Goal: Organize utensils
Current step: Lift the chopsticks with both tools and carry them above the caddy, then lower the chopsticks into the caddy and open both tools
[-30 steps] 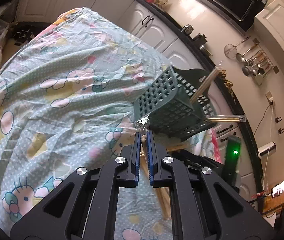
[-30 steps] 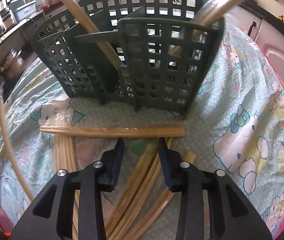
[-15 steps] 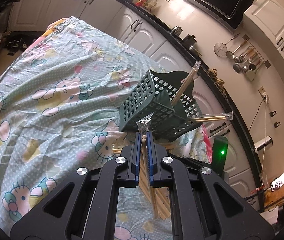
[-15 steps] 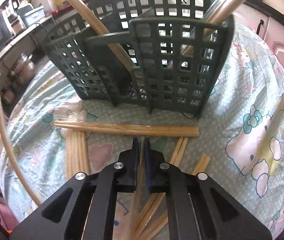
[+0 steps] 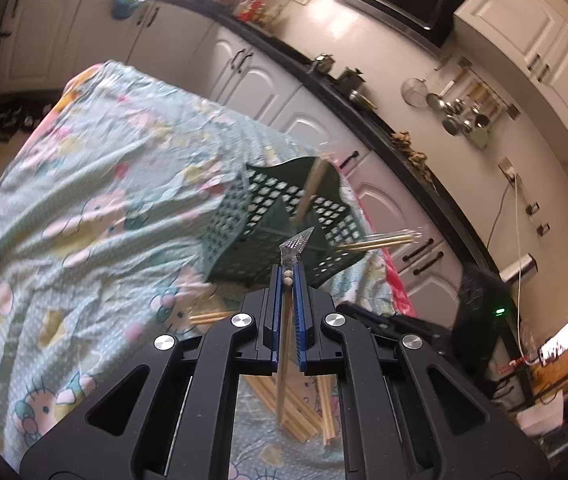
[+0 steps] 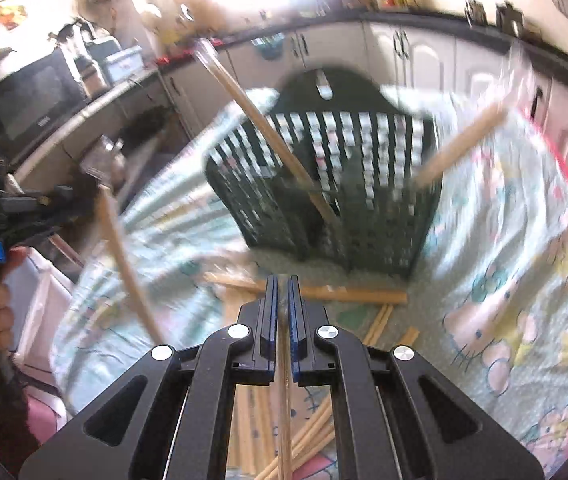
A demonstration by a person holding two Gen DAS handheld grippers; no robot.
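Left gripper [image 5: 287, 276]: pinched nearly closed on a wrapped pair of chopsticks [image 5: 284, 344] — tips and twisted wrapper end poking out past the fingertips, the rest hanging down below the jaws.
Right gripper [image 6: 281, 284]: jaws drawn almost together on a thin clear-wrapped stick [image 6: 283, 408] running down between them; view badly blurred, so the grip itself only likely, not certain.
Basket [image 5: 280, 220]: dark green, slotted, standing on the patterned tablecloth [image 5: 84, 208] ahead of both grippers; already two wrapped pairs leaning out of it [image 6: 268, 136], one to each side.
Loose chopsticks [image 6: 324, 292]: one pair lying crosswise just before the basket, more scattered on the cloth below the grippers.
Step in hand: carrying picked-up pairs from the pile toward the basket — both raised off the cloth, neither over a compartment yet.
Next move: bring one pair above an open compartment, tilt it near upright, lower the end inside, then loosen the jaws.
Care needed: avoiding the leaning pairs already in the basket, and keeping the two held pairs from crossing.
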